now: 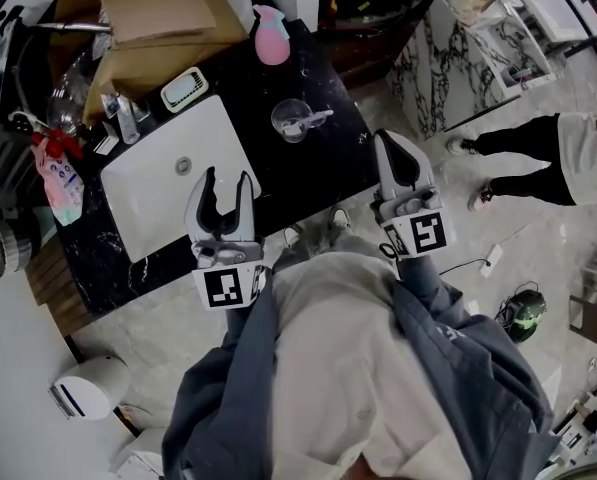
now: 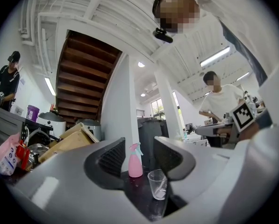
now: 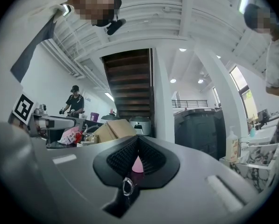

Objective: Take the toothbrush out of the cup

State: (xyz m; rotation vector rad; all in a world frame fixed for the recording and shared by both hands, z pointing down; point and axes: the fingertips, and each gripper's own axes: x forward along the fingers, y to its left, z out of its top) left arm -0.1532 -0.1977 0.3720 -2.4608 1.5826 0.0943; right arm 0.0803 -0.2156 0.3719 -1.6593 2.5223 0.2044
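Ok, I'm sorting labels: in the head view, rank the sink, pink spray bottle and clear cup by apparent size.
1. sink, clearly.
2. pink spray bottle.
3. clear cup; these two look nearly alike, order unsure.

The head camera looks steeply down from above onto the dark worktop (image 1: 240, 83). The cameras on the left tool (image 1: 227, 180) and right tool (image 1: 390, 140) sit low and close, facing level across it. All three views share the pink spray bottle (image 1: 270, 35), upper centre from overhead.

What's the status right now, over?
Left gripper open, empty. Right gripper shut, empty. Toothbrush in cup, untouched. Nothing in the way.
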